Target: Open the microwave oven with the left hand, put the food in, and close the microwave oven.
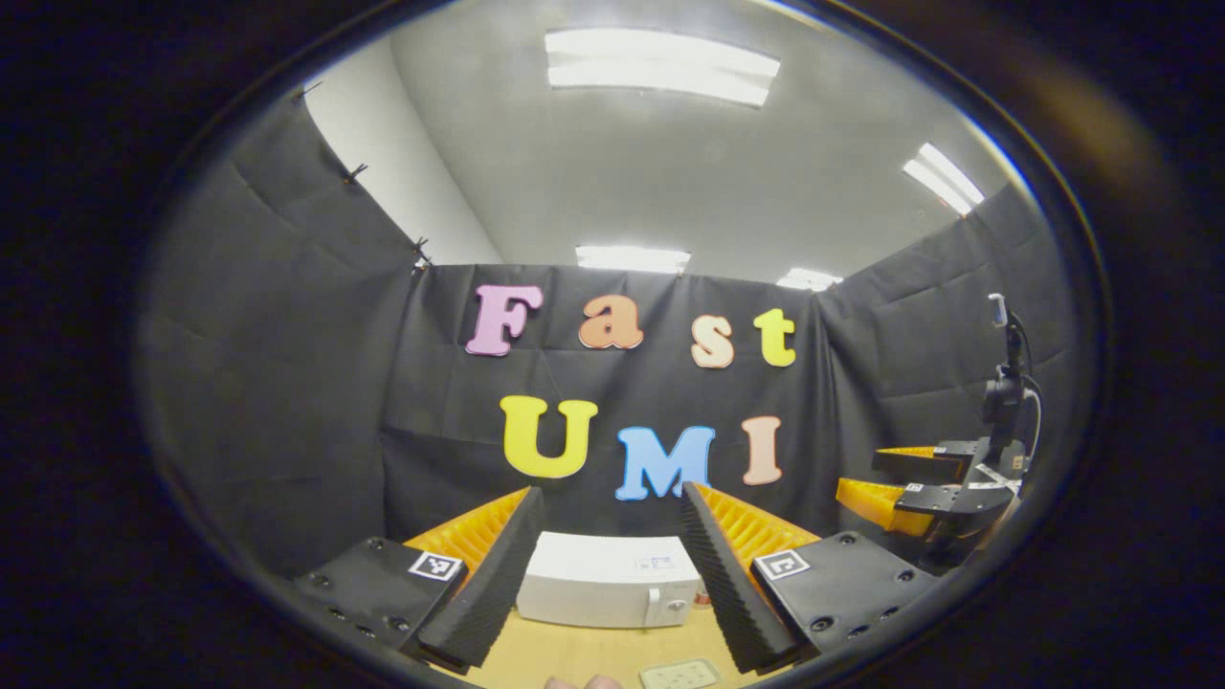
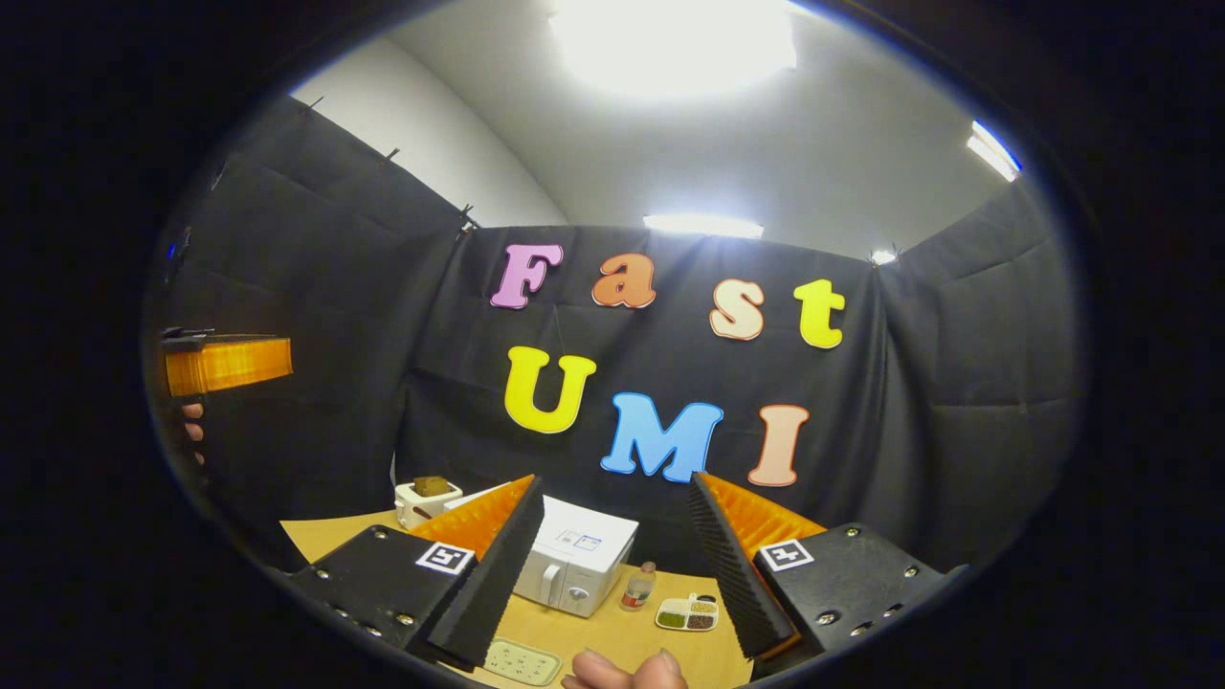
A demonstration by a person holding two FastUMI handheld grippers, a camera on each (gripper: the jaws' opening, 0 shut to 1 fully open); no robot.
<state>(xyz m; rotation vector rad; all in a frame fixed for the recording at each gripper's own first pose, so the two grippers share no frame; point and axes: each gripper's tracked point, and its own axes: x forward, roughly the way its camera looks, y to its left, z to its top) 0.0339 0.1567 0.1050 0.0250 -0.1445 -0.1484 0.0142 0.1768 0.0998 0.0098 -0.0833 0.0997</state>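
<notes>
A white microwave point(image 1: 612, 588) stands on the wooden table with its door shut, far off between the fingers of my left gripper point(image 1: 611, 493), which is open and holds nothing. In the right gripper view the microwave point(image 2: 574, 560) shows its handle point(image 2: 548, 582) at the front. To its right lies a small divided tray of food point(image 2: 687, 614). My right gripper point(image 2: 614, 481) is open and empty, raised well above the table. It also appears at the right of the left gripper view as the right gripper point(image 1: 885, 477), jaws apart.
A small bottle point(image 2: 638, 586) stands between the microwave and the food tray. A white box with something brown on top point(image 2: 428, 500) sits behind the microwave on the left. A pale green tray point(image 2: 522, 660) lies near the table's front edge. A hand point(image 2: 627, 670) shows at the bottom.
</notes>
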